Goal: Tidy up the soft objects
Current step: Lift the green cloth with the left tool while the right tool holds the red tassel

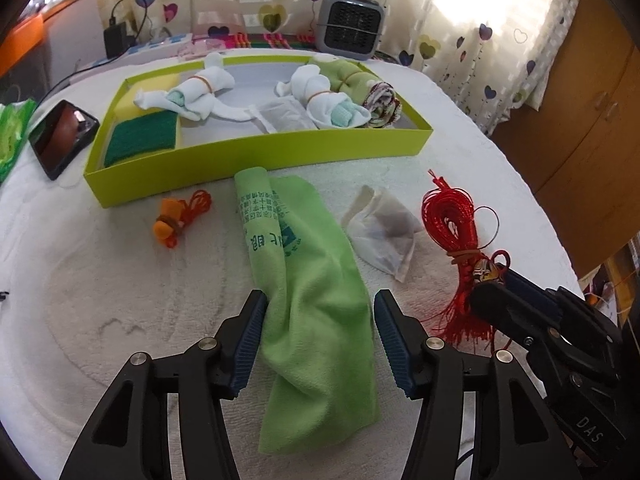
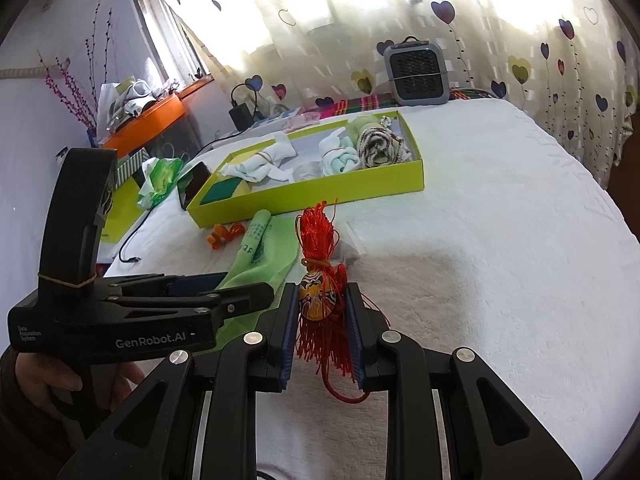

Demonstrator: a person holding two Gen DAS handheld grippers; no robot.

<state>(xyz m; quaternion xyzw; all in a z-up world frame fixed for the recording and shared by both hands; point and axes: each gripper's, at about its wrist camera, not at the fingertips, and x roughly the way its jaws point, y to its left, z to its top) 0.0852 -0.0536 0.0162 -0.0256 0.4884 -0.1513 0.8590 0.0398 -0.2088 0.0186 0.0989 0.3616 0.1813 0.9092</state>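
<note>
A green cloth [image 1: 304, 248] lies rumpled on the white bedcover, partly rolled at its far end. My left gripper [image 1: 320, 296] is open and straddles the cloth's near half; its left pad brushes the cloth's edge and the right pad stands clear. My right gripper [image 2: 322, 292] is shut on a red tassel ornament [image 2: 318, 236], its pads pressed on the painted pendant, with the red cord bundle [image 1: 452, 220] stretching away over the cover. The yellow-green box [image 1: 256, 160] beyond holds rolled white socks [image 1: 200, 92], a green roll, a patterned cloth and a dark green pad.
Orange earplugs on a cord [image 1: 172, 224] and a white sachet [image 1: 384, 236] lie either side of the cloth. A phone [image 1: 62, 138] rests left of the box, a grey heater [image 1: 352, 26] behind it. A hand holds the left gripper [image 2: 244, 284] close beside the right one.
</note>
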